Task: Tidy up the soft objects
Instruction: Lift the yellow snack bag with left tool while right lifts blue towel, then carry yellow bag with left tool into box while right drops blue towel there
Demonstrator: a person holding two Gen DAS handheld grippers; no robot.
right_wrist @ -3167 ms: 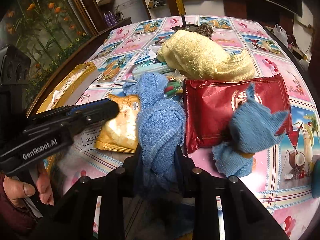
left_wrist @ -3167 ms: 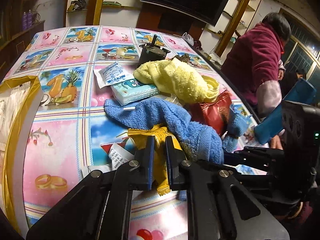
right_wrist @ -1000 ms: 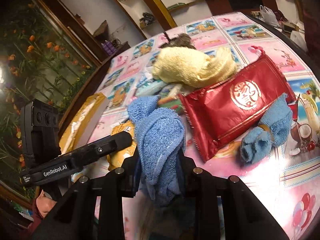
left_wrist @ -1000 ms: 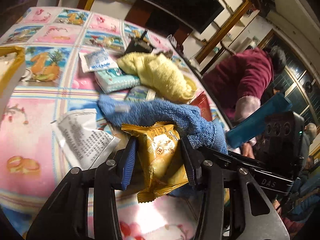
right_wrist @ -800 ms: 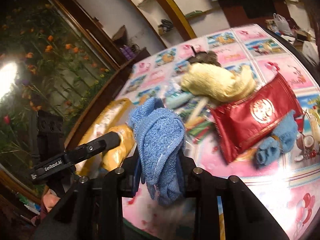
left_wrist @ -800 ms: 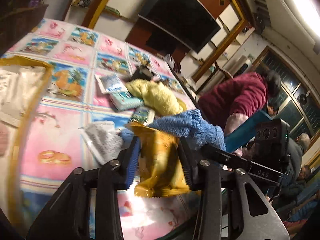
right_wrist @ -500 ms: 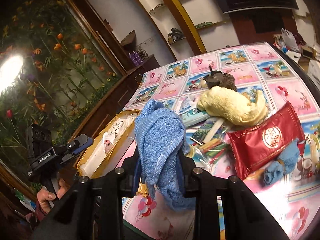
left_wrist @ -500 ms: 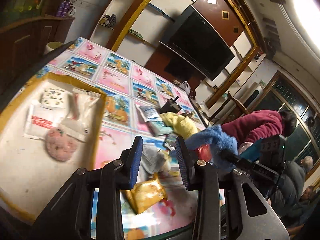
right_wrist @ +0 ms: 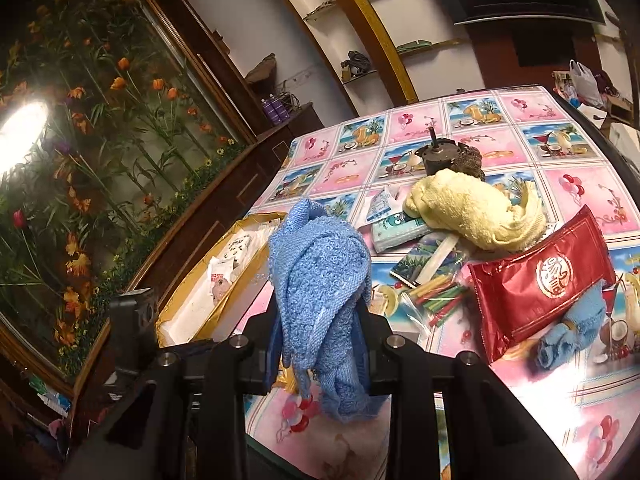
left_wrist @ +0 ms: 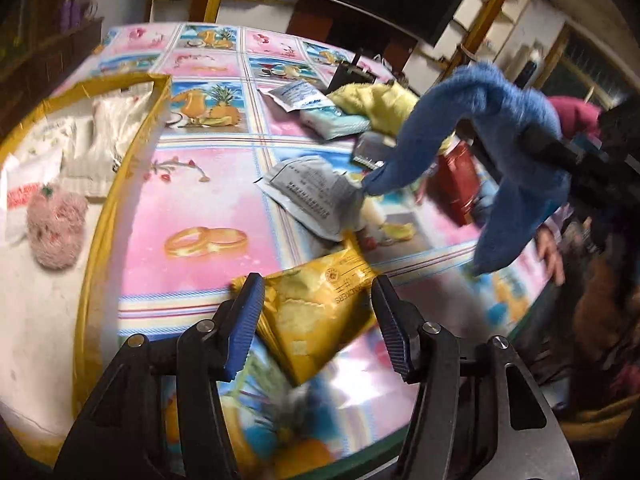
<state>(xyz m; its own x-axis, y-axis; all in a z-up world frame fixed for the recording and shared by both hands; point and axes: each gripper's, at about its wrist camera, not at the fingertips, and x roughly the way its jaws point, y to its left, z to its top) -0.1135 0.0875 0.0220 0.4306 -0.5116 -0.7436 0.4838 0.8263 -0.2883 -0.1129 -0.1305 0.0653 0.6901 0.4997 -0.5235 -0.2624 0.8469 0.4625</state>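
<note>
- Hanging clamped in the right gripper (right_wrist: pixel 320 344), lifted clear of the tabletop (right_wrist: pixel 568 188) since a second ago: blue towel (right_wrist: pixel 320 284).
- Just opening, pads clear of the yellow snack bag (left_wrist: pixel 316 312) now lying near the tabletop's front edge: left gripper (left_wrist: pixel 318 320).
- Showing only in the right wrist view: red packet (right_wrist: pixel 540 280) beside the yellow towel (right_wrist: pixel 468 212).

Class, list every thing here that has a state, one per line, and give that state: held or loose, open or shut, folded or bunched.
Left tongs: open, just widened, astride the yellow packet.
Yellow packet: loose on the table, sealed.
Right tongs: shut on the blue towel.
Blue towel: lifted, bunched, hanging.
Yellow towel: bunched on the table.
Red packet: sealed, lying partly on the small blue cloth.
Small blue cloth: rolled, banded.
Gold tray: open, holding items.
</note>
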